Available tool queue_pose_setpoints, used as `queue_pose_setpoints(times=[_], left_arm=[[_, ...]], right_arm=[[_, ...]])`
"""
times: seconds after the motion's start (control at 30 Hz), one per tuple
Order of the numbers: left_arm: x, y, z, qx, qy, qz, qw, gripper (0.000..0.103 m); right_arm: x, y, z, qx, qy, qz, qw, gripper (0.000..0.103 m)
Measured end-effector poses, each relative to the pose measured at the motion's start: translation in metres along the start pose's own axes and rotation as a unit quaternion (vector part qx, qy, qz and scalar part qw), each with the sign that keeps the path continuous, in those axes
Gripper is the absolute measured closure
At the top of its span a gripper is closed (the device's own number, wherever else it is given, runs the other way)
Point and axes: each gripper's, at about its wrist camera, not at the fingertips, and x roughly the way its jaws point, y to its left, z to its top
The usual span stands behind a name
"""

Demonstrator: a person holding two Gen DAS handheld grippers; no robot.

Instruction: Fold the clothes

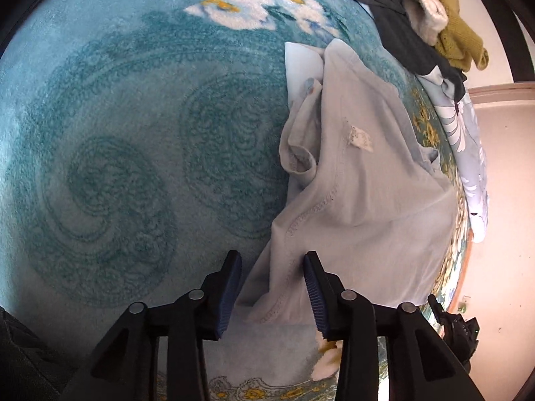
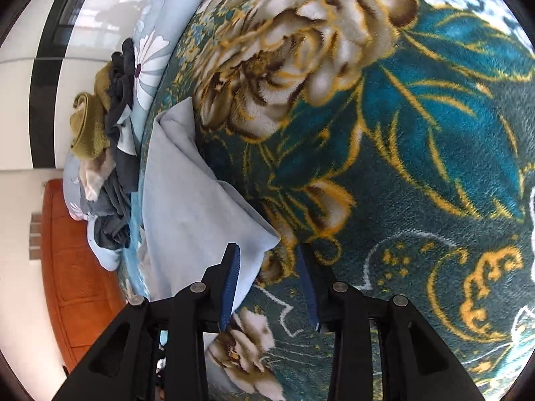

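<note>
Here, shirt point(image 1: 361, 180) hem lies between left claw point(image 1: 272, 287) jaws.

left gripper point(image 1: 272, 260): jaws parted, angled steeply down, pads pressing nothing | right gripper point(image 2: 267, 254): jaws parted, angled down, pads pressing nothing

A pale grey-blue shirt point(image 1: 361, 180) lies crumpled and partly folded, seams and label showing. Its hemmed edge sits between the left fingers point(image 1: 230, 287); a corner reaches between the right fingers point(image 2: 230, 284).

Bare blanket point(image 1: 117, 133) left of the pale garment point(image 1: 361, 173) lies open; a clothes pile point(image 1: 431, 23) seemingly crowds the far corner.
</note>
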Motion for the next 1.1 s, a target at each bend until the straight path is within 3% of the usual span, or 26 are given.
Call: queue_pose_setpoints(times=[0.1, 0.2, 0.23, 0.27, 0.33, 0.43, 0.53, 0.63, 0.73, 0.87, 1.0, 1.1], left_arm=[[-0.001, 0.003, -0.003, -0.013, -0.006, -0.012, 0.9998, 0.062], [-0.002, 0.005, -0.005, -0.025, -0.006, -0.034, 0.9991, 0.073], [-0.002, 0.006, -0.006, -0.028, -0.004, -0.037, 0.9989, 0.076], [-0.002, 0.006, -0.008, -0.029, -0.004, -0.039, 0.9988, 0.080], [-0.005, 0.005, -0.010, -0.029, -0.005, -0.041, 0.9987, 0.084], [-0.011, 0.006, -0.013, -0.031, -0.010, -0.048, 0.9983, 0.084], [-0.012, 0.007, -0.015, -0.035, -0.008, -0.050, 0.9981, 0.084], [-0.016, 0.014, -0.007, -0.041, -0.012, -0.066, 0.9969, 0.084], [-0.029, 0.018, -0.001, -0.038, -0.039, -0.087, 0.9947, 0.084], [-0.036, 0.014, 0.032, -0.027, -0.070, -0.081, 0.9939, 0.081], [-0.029, 0.006, 0.074, -0.029, -0.076, -0.096, 0.9921, 0.080], [-0.025, -0.007, 0.098, -0.003, -0.083, -0.086, 0.9928, 0.072]], right_arm=[[0.006, 0.000, 0.000, 0.015, -0.023, 0.021, 0.999, 0.067], [0.012, -0.001, -0.002, 0.044, -0.041, 0.050, 0.997, 0.067], [0.013, 0.000, -0.002, 0.047, -0.041, 0.055, 0.997, 0.076], [0.013, 0.003, -0.002, 0.044, -0.039, 0.053, 0.997, 0.092], [0.012, 0.008, -0.002, 0.039, -0.035, 0.049, 0.997, 0.097], [-0.013, 0.026, 0.002, 0.002, -0.062, 0.068, 0.996, 0.099], [-0.028, 0.028, 0.008, -0.037, -0.064, 0.036, 0.997, 0.100], [-0.020, 0.010, 0.013, -0.010, -0.051, 0.008, 0.999, 0.100], [-0.013, 0.007, 0.010, -0.002, -0.046, 0.008, 0.999, 0.100], [-0.013, 0.009, 0.011, -0.020, -0.039, 0.006, 0.999, 0.100], [-0.010, 0.009, 0.013, -0.028, -0.030, 0.000, 0.999, 0.099], [-0.008, 0.006, 0.012, -0.022, -0.028, -0.005, 0.999, 0.098]])
